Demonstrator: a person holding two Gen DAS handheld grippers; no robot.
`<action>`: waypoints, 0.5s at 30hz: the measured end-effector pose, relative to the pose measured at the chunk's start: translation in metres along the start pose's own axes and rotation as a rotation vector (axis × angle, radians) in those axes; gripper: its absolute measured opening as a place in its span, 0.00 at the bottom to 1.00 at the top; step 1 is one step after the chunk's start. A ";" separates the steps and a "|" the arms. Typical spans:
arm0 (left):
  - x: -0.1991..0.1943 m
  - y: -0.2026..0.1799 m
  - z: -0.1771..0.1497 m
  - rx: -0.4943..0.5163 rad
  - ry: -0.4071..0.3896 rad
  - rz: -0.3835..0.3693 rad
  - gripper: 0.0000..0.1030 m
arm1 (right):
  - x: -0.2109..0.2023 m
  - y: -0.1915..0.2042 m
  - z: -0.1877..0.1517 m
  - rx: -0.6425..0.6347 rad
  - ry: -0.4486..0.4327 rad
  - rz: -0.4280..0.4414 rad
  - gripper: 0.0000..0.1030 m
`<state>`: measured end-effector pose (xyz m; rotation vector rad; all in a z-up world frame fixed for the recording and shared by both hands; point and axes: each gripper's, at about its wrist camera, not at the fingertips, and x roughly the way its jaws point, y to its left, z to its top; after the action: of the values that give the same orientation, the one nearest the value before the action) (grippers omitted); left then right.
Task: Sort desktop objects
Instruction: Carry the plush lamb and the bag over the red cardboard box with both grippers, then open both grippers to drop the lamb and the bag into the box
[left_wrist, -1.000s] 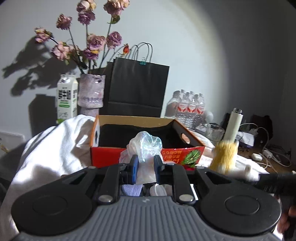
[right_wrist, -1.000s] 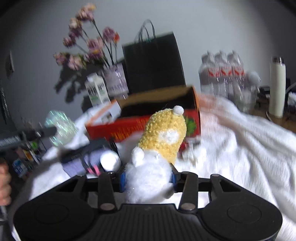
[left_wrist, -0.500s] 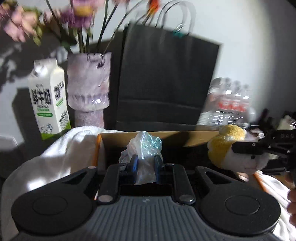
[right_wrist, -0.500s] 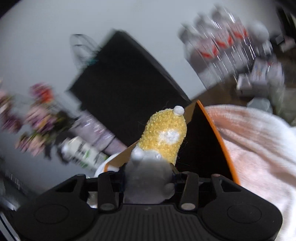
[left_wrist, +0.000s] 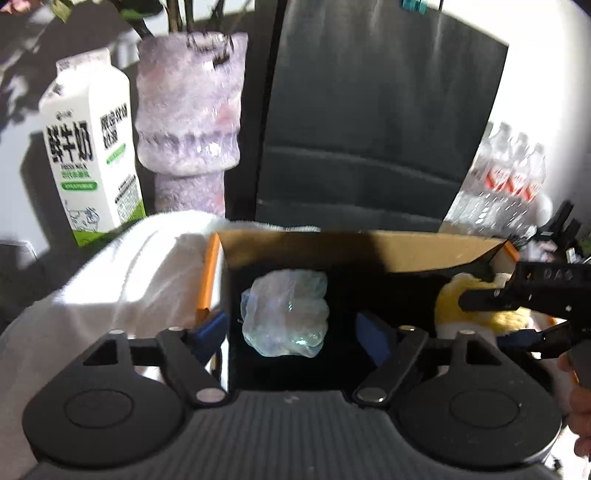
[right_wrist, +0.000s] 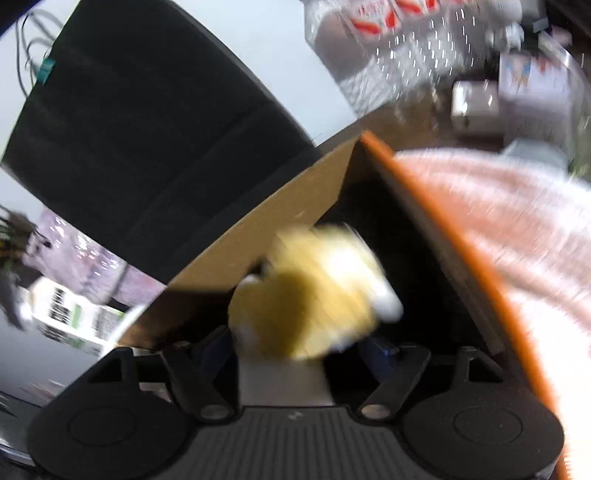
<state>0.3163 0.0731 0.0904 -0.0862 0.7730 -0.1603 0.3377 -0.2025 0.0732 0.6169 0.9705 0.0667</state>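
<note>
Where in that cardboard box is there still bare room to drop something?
Inside the cardboard box, the dark floor between the crumpled plastic bag and the yellow plush toy looks bare. The right end is crowded by the plush and the right gripper. Behind the box, milk carton, vase and black paper bag stand close together.

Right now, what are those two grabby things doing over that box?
A person is tidying a desk with a handheld gripper in each hand, dropping things into the cardboard box. The left gripper is open over the box, and a crumpled clear plastic bag sits between its fingers, not squeezed. The right gripper also looks open, with a fuzzy yellow plush toy blurred just beyond it inside the box.
</note>
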 end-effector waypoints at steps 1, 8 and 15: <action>-0.008 0.001 0.003 -0.001 -0.004 0.007 0.87 | -0.007 0.001 0.001 -0.014 0.013 0.010 0.74; -0.062 0.001 0.005 -0.047 -0.008 0.085 0.99 | -0.076 0.011 -0.005 -0.146 -0.065 -0.005 0.76; -0.118 -0.012 -0.017 -0.022 -0.022 0.092 1.00 | -0.135 0.014 -0.026 -0.310 -0.110 -0.021 0.83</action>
<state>0.2199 0.0822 0.1614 -0.0727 0.7558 -0.0638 0.2428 -0.2218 0.1713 0.3215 0.8385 0.1593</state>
